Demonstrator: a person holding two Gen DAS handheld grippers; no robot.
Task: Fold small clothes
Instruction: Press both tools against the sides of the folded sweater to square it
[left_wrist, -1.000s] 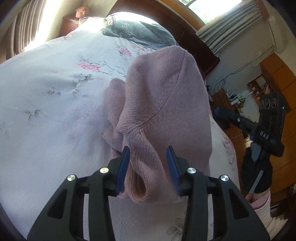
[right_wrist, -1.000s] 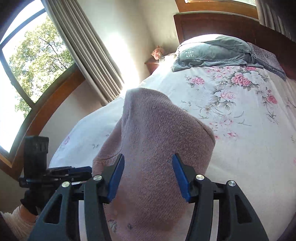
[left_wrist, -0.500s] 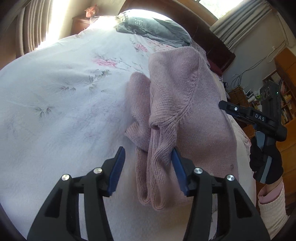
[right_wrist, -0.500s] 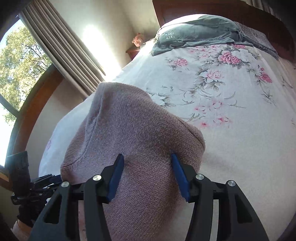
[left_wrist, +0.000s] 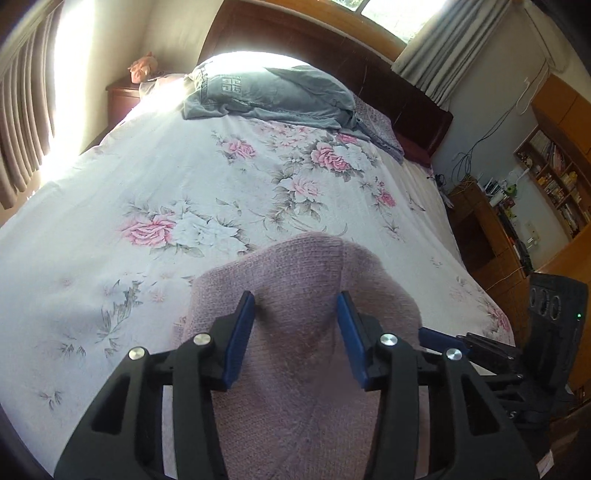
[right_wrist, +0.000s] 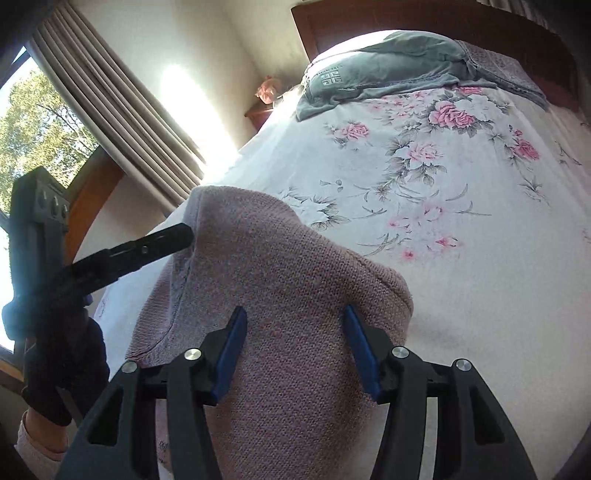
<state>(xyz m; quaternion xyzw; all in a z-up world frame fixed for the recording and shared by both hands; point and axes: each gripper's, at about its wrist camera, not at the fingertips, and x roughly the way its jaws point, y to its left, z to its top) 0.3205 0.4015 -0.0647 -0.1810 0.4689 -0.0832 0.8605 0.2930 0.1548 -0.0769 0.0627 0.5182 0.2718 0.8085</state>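
Left wrist view, pink sweater (left_wrist: 303, 332) between open left gripper (left_wrist: 295, 336), near bed edge

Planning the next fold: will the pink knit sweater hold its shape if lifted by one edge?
Probably not. The pink knit sweater already slumps in soft rounded folds, so it should droop. Its coarse knit likely grips the floral bedspread rather than sliding, and looks light.

No legible text anywhere.
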